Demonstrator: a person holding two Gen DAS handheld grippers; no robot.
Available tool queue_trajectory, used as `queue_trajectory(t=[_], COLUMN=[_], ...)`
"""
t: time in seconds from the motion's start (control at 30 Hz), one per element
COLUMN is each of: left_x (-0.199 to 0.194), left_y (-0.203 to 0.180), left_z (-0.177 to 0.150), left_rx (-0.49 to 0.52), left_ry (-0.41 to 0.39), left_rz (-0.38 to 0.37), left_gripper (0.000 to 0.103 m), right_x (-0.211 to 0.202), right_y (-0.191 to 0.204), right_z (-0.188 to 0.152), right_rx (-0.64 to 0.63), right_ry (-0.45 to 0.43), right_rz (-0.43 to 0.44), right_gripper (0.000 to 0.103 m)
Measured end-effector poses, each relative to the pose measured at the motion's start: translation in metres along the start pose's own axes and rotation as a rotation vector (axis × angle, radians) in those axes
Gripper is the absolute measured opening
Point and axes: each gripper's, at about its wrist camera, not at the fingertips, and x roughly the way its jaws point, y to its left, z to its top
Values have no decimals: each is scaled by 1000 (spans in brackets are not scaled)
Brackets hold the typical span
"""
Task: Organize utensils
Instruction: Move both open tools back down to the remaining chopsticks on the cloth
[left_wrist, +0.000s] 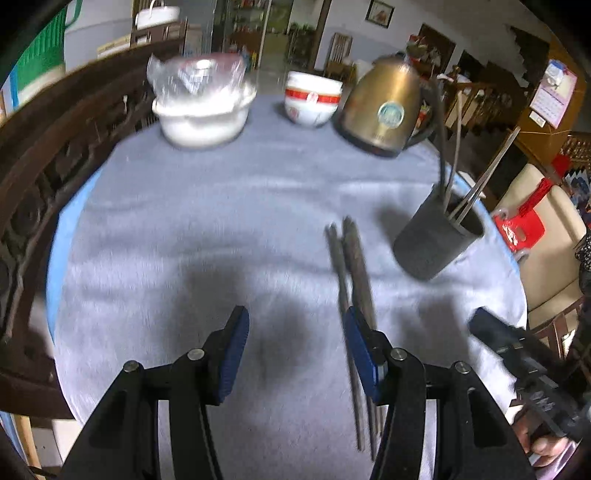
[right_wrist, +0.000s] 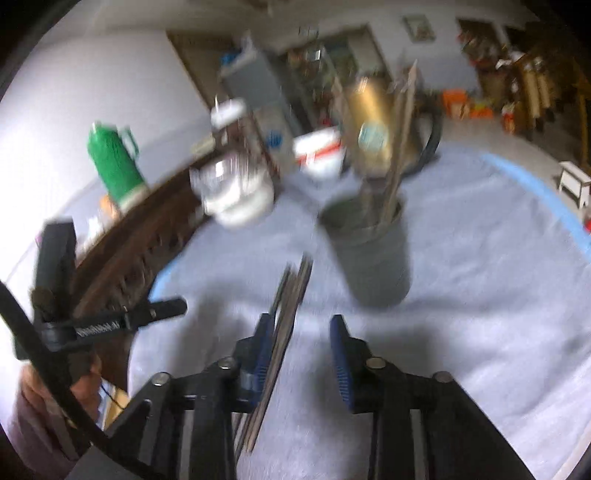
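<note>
A pair of dark chopsticks (left_wrist: 351, 273) lies on the grey cloth, running toward me under the right finger of my left gripper (left_wrist: 295, 332), which is open and empty. A dark grey holder cup (left_wrist: 437, 240) with several utensils standing in it sits to the right of the chopsticks. In the right wrist view the chopsticks (right_wrist: 290, 295) lie along the left finger of my right gripper (right_wrist: 303, 339), which is open, and the cup (right_wrist: 373, 254) stands just ahead. Both views are blurred.
At the far side of the table stand a white pot with plastic wrap (left_wrist: 203, 107), stacked red-and-white bowls (left_wrist: 312, 99) and a brass kettle (left_wrist: 388, 107). A carved wooden bench (left_wrist: 55, 166) runs along the left. The right gripper (left_wrist: 517, 354) shows at lower right.
</note>
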Motion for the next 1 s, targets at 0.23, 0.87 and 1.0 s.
queue_trajectory(t=[0.23, 0.87, 1.0], left_x=[14, 24, 34], left_y=[13, 14, 2], left_z=[-22, -24, -22], left_rx=[-13, -26, -4], left_ry=[63, 101, 130], left_rz=[-24, -63, -66], left_gripper=[55, 55, 55], right_x=[54, 91, 85], right_y=[11, 11, 7], right_z=[-17, -16, -18], right_rx=[6, 24, 33], right_ry=[172, 261, 276], right_rz=[12, -33, -44], right_gripper=[20, 15, 15])
